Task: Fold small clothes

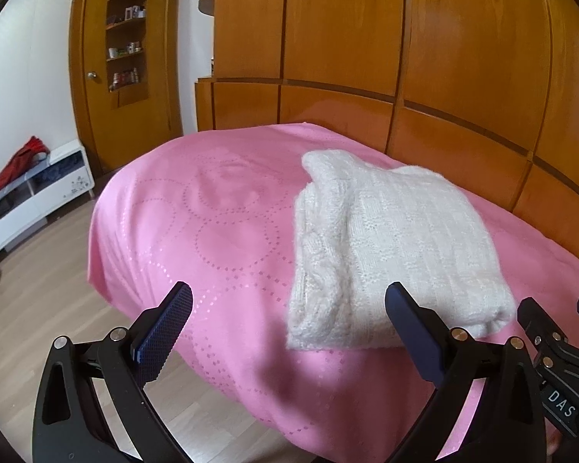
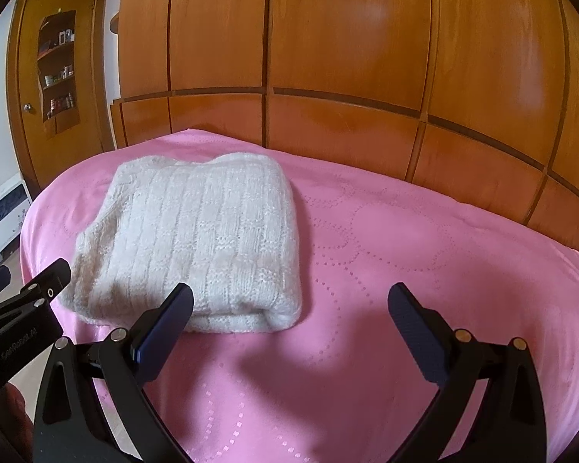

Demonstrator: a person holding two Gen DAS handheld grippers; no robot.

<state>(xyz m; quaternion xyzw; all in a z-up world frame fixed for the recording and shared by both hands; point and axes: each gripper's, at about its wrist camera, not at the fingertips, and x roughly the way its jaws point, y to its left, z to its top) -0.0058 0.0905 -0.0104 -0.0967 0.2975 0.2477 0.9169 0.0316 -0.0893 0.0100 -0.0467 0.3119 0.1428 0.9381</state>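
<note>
A white knitted sweater (image 1: 390, 247) lies folded into a thick rectangle on the pink bedspread (image 1: 212, 208). In the right wrist view the same sweater (image 2: 197, 239) sits left of centre on the bedspread (image 2: 424, 250). My left gripper (image 1: 289, 297) is open, hovering at the sweater's near left corner with nothing between its fingers. My right gripper (image 2: 291, 297) is open too, its left finger (image 2: 166, 328) just in front of the sweater's near edge. Each gripper shows at the edge of the other's view: the right one (image 1: 552, 328), the left one (image 2: 23, 289).
Wooden wardrobe panels (image 2: 347, 58) rise right behind the bed. A wooden door (image 1: 123, 65) with inset shelves stands at the left. A low white cabinet (image 1: 34, 196) with red cloth on it lines the left wall. Wood floor (image 1: 38, 316) runs beside the bed.
</note>
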